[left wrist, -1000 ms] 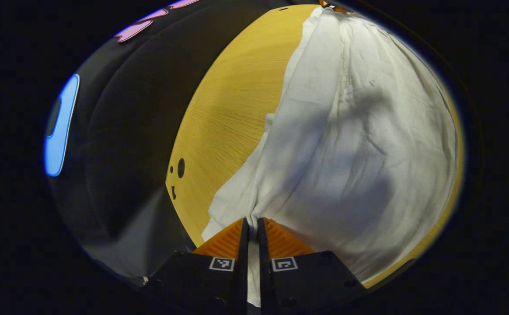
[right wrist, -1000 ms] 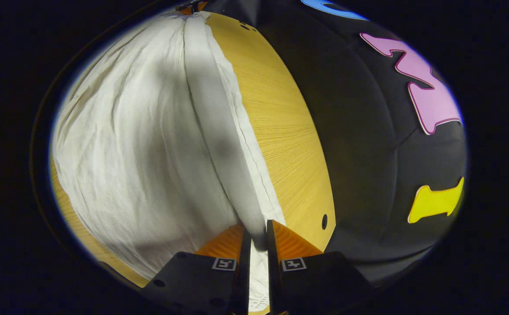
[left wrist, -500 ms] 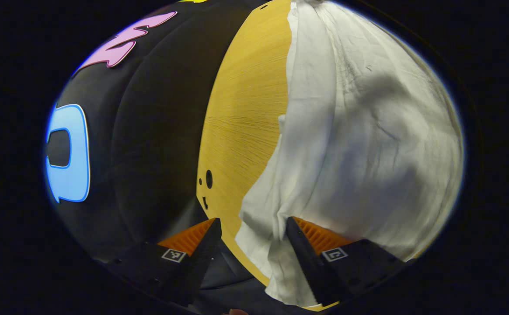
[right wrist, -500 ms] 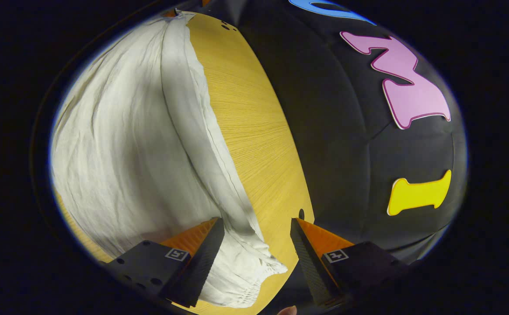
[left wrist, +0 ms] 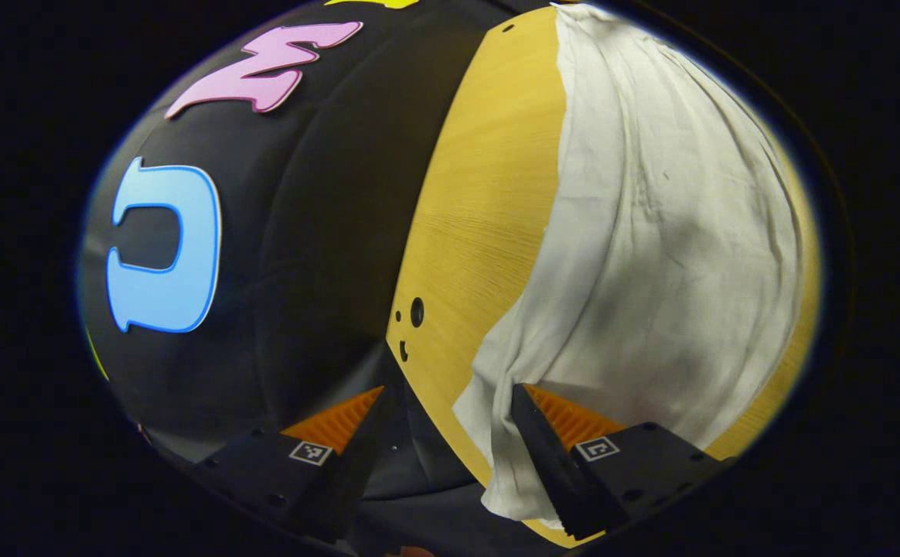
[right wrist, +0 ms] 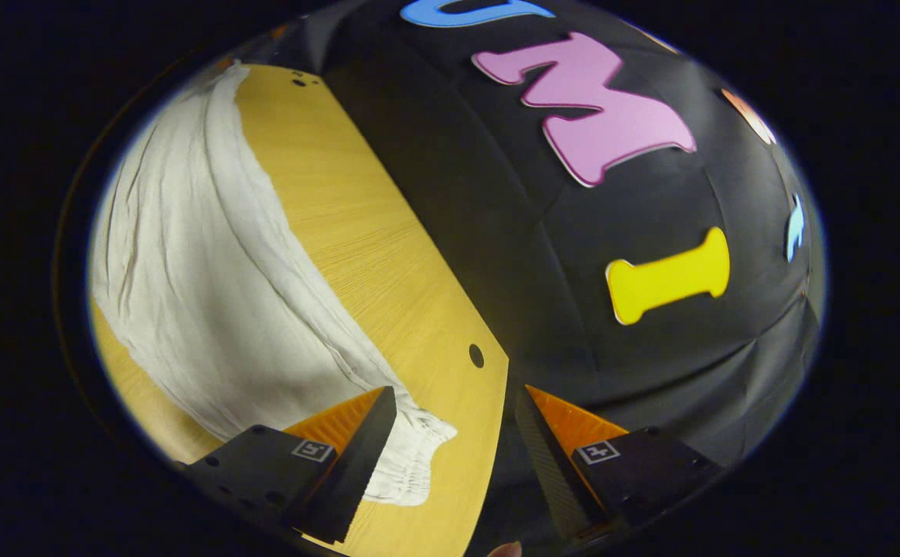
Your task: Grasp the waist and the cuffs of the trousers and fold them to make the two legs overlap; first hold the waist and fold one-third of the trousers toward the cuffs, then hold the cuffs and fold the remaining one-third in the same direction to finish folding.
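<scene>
Lying flat on the yellow wooden table, the trousers are off-white, thin and heavily creased, with soft wrinkles running lengthwise. In the left gripper view the cloth covers the table surface right of its bare strip, and its long axis runs from the gripper's end away toward the table's far end. One bunched corner of the cloth hangs over the table's near edge, just beside the inner finger of the left gripper.

Left gripper: fingers spread wide, nothing between them; one finger sits over the cloth corner, the other off the table edge over the dark cloth wall.

In the right gripper view the trousers lie along the table as a long band, long axis again running from near to the table's far end. A gathered, elasticated-looking end lies on the table near its edge, by the table's small round hole. A raised seam or fold line follows the cloth's table-side edge.

Right gripper: fingers spread wide, holding nothing; one finger is over the gathered end, the other off past the table edge. Whether either finger touches the cloth can't be told.
</scene>
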Demonstrator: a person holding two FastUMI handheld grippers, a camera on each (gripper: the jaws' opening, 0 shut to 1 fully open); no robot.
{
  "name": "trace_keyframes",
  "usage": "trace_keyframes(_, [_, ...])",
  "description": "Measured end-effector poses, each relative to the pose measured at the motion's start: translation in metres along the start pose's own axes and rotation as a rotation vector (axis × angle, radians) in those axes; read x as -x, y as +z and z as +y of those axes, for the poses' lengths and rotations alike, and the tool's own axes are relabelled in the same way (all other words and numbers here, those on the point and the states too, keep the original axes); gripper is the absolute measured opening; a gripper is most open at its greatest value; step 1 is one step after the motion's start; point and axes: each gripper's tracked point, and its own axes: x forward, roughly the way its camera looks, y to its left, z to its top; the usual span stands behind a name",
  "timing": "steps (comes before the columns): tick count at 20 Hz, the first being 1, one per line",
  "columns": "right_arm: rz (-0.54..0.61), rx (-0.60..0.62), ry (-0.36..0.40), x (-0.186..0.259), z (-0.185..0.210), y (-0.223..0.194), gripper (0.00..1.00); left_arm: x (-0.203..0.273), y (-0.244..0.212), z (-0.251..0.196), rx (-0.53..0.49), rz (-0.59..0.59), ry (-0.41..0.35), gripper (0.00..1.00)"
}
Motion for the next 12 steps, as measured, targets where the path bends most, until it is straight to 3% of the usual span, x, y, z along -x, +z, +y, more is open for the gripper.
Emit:
trace_keyframes(3, [0.069,-0.270,0.079,0.024,0.012,-0.007,0.97,0.022,-0.010,0.010,0.106,0.032,0.032,0.97])
trace_keyframes(8, [0.127,-0.577,0.048,0.046,0.005,-0.017,0.97,0.055,-0.024,0.028,0.366,0.046,0.087,0.96])
trace_keyframes(12, [0.214,-0.884,0.021,0.052,0.011,-0.041,0.98,0.082,-0.029,0.025,0.591,0.049,0.090,0.97])
